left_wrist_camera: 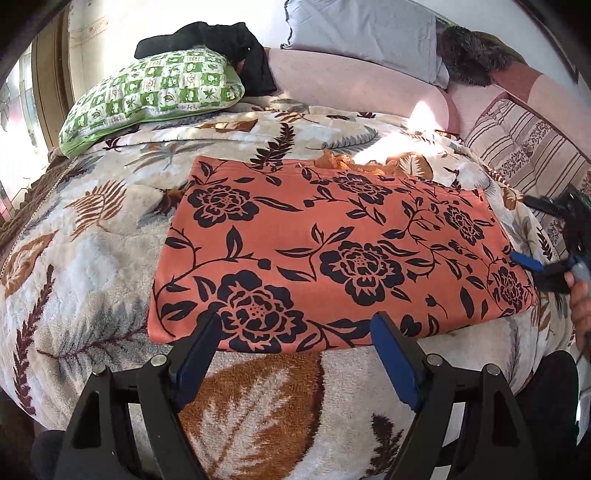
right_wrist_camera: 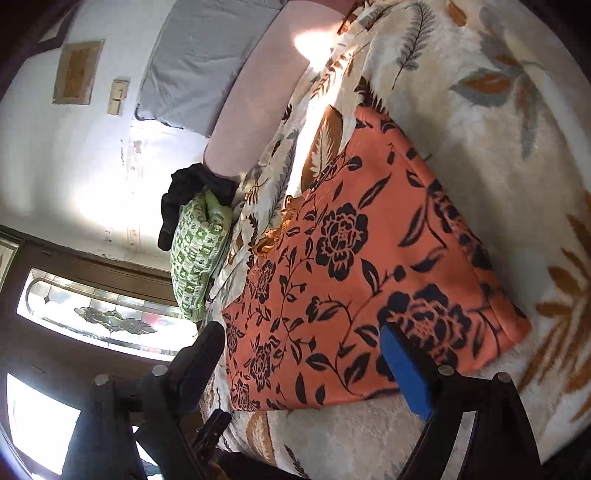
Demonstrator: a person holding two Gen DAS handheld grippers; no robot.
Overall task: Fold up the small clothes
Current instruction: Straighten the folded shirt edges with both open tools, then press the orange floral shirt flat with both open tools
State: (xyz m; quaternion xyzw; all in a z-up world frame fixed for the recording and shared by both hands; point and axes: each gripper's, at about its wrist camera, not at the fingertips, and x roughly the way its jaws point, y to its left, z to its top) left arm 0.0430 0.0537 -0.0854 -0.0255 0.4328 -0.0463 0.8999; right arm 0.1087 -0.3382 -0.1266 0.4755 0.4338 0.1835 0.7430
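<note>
Orange floral garment (left_wrist_camera: 332, 254) folded rectangular, smooth, on fluffy leaf-print blanket (left_wrist_camera: 92, 258).

Left gripper (left_wrist_camera: 295, 334), right gripper (right_wrist_camera: 301, 345): black angular finger arms, blue pads, round silver pivot screws at the linkages.

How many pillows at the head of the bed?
2: green patterned pillow at left under a black garment, grey pillow against the wall. More may be hidden.
</note>
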